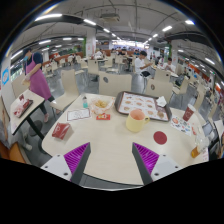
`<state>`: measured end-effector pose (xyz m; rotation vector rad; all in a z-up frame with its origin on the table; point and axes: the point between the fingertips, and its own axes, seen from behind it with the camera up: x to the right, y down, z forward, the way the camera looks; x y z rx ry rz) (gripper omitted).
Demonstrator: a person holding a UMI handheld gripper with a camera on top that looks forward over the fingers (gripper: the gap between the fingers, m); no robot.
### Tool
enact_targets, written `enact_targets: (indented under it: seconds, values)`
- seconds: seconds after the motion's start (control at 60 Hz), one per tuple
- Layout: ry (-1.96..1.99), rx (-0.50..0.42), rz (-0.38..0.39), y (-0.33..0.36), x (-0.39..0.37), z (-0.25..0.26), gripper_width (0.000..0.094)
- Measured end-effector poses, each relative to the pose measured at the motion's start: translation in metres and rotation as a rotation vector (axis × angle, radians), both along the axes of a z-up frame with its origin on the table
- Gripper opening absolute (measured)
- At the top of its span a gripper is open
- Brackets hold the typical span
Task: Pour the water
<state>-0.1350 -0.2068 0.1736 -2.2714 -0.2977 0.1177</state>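
Observation:
My gripper [112, 166] hovers over the near edge of a pale table [105, 140], open wide, with nothing between its purple pads [146, 156]. Well beyond the fingers, slightly right, stands a cream-coloured cup or jug [136, 121] with a reddish rim. A small red round thing [160, 137] lies flat to its right. A green bottle [86, 102] stands further back on the left. At the table's right edge is a glass with an orange drink [196, 149].
A dark tray [141, 103] with white items sits behind the cup. A yellow bowl [101, 103], red packets [62, 130] and a pink item [77, 114] lie on the left side. A person in pink [38, 78] stands at the far left among other tables.

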Motion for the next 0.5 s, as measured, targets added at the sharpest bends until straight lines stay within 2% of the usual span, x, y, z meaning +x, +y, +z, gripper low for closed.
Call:
enact_targets:
  seconds: [0.267, 0.5]
  values:
    - [-0.015, -0.002, 0.026, -0.005, 0.064, -0.004, 0.0849]
    - [-0.034, -0.003, 0.007, -0.017, 0.161, -0.019, 0.0849]
